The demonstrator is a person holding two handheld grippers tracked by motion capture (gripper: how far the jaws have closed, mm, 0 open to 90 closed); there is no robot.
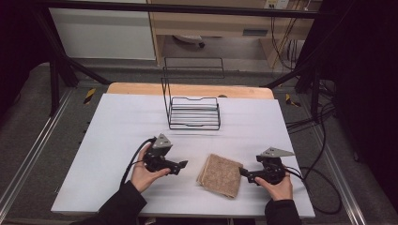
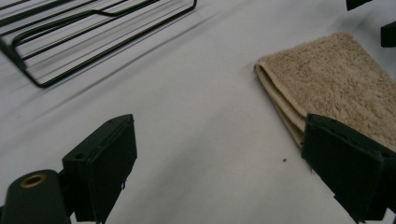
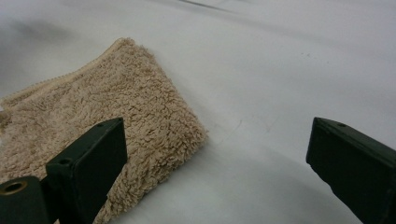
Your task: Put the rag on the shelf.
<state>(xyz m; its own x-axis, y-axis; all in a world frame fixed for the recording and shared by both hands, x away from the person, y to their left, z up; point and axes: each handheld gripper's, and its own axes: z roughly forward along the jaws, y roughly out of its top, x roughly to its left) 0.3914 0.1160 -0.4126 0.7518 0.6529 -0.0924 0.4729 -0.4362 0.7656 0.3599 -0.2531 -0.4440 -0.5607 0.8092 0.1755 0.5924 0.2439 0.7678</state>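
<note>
Left gripper (image 1: 184, 165): held in the person's left hand (image 1: 143, 173), low over the white tabletop (image 1: 117, 126), jaws pointing toward the towel. Left gripper view shows both jaws spread wide, bare table between them, nothing gripped. Grey three-cornered plate on top, black cable looping back toward the sleeve.

Centre, far side: black wire rack (image 1: 193, 105) stands on the table beyond both grippers, upright back frame, flat bars on the base, nothing on it. Well apart from the towel.

Folded tan terry towel (image 1: 220, 175): lies flat on the table between the two grippers, turned at a slight angle to the table edge. In the left gripper view its folded layered edge (image 2: 280, 105) faces the left gripper; that gripper's jaw on the towel side overlaps the towel in frame, contact cannot be told.

Right gripper (image 1: 242, 172): in the person's right hand (image 1: 277, 187), tips just beside the towel's right edge. Right gripper view: jaws released and wide, one over the towel corner (image 3: 187, 135), the other over bare table. Not clamped on the fabric.

Writing: no legible brand, label or text on the towel, rack, grippers or table. Yellow-black striped markers on the floor at both far table corners, no readable text.
</note>
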